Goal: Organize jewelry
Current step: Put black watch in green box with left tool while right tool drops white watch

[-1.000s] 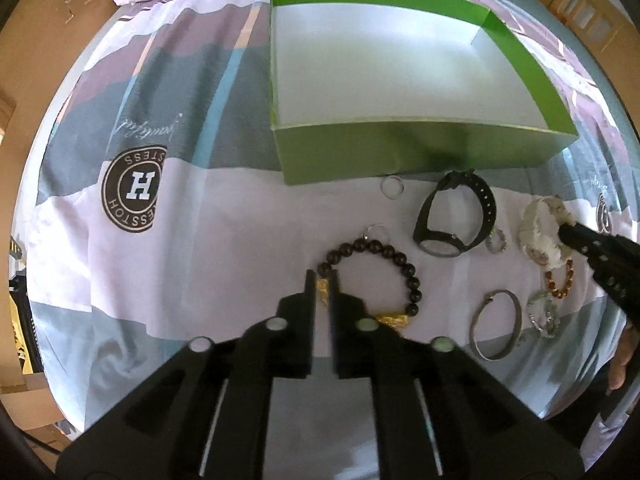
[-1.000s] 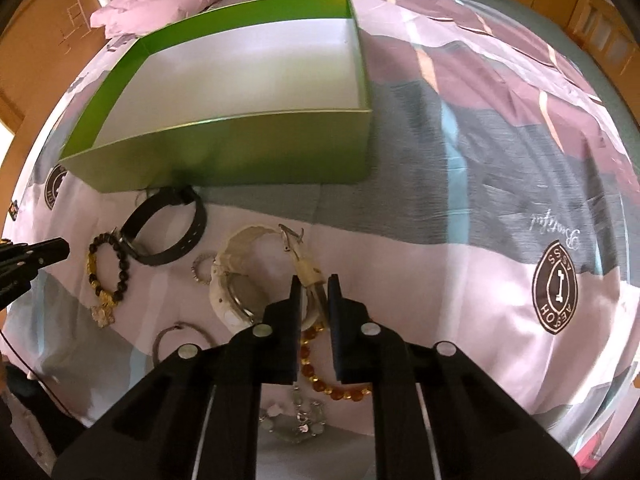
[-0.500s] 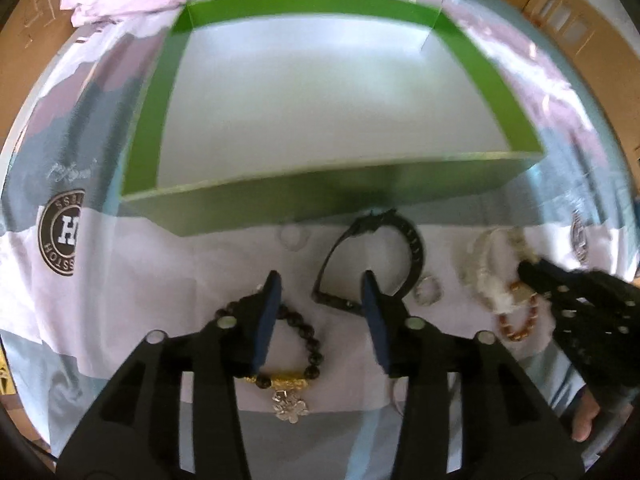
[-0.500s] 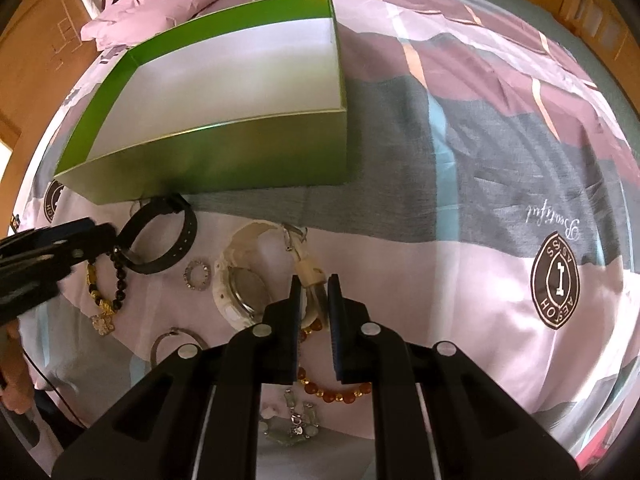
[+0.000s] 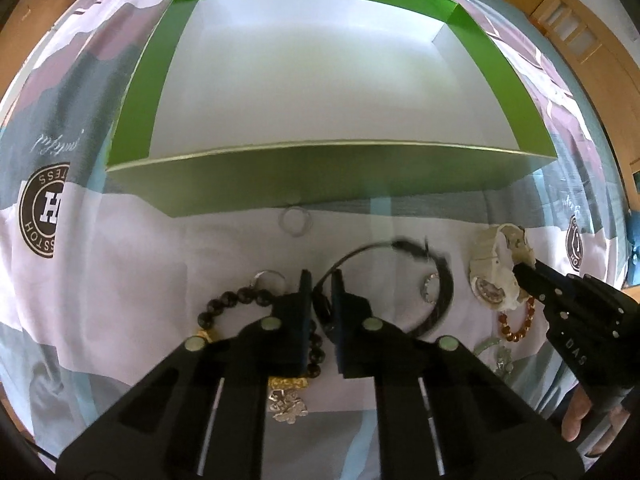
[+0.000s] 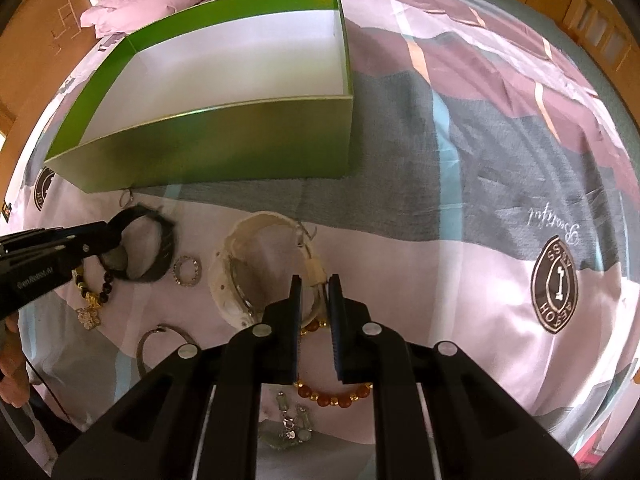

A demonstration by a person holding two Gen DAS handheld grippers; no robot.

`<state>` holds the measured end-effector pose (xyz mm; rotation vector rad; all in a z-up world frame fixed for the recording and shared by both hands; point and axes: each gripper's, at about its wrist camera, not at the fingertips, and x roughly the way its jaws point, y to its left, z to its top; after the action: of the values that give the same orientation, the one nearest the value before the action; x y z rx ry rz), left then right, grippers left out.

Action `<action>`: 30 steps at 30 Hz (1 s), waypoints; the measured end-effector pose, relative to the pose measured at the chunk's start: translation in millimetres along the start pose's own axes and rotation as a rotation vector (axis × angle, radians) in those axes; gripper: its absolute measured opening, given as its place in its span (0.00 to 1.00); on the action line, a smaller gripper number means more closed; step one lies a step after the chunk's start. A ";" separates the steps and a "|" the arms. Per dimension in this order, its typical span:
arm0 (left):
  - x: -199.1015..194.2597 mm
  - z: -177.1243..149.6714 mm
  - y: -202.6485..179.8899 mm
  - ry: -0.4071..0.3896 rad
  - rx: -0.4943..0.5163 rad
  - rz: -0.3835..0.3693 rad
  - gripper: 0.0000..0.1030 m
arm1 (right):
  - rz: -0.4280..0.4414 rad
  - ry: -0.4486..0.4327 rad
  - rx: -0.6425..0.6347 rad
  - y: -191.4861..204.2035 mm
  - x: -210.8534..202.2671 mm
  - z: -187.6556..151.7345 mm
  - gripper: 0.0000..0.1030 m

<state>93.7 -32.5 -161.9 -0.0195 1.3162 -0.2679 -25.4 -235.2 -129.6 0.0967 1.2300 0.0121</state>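
Black watch point(image 5: 436, 280) lies on bedsheet point(image 5: 120, 264), in front of green box point(image 5: 332, 184); strap blurred. Left gripper point(image 5: 320, 284) points steeply down, jaws just closed, clamped on watch strap near its case. Beside it, at left: dark bead bracelet point(image 5: 232, 300) with gold charm. Small ring point(image 5: 295, 220) near box wall. White watch point(image 6: 248, 276) lies at right, right gripper point(image 6: 315, 286) nearly closed, pinching its pale strap. Amber bead bracelet point(image 6: 332, 394) under right gripper. Silver bangle point(image 6: 156, 344) and sparkly ring point(image 6: 186, 271) between watches. Box inside bare, white.

Green box point(image 5: 328, 176), black watch point(image 5: 440, 276), white watch point(image 6: 240, 280), amber beads point(image 6: 332, 398).
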 end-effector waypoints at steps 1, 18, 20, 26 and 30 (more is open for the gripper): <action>-1.3 -0.5 1.4 -0.005 -0.003 0.002 0.09 | 0.011 -0.002 0.005 -0.8 -0.8 0.8 0.12; -107.5 23.0 3.6 -0.245 0.016 0.017 0.09 | 0.128 -0.218 -0.044 21.7 -86.2 40.8 0.11; -101.8 32.0 15.3 -0.250 -0.021 -0.006 0.09 | 0.135 -0.247 -0.044 21.7 -83.3 54.7 0.11; -78.3 51.6 48.3 -0.241 -0.106 0.028 0.09 | 0.138 -0.260 0.022 14.9 -49.5 86.8 0.11; -67.8 63.0 59.3 -0.253 -0.142 0.024 0.09 | 0.119 -0.253 0.034 13.7 -32.3 93.5 0.11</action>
<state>149.5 30.2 -90.9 -0.1533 1.0809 -0.1451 52.3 -229.8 -67.2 0.1956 0.9708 0.0802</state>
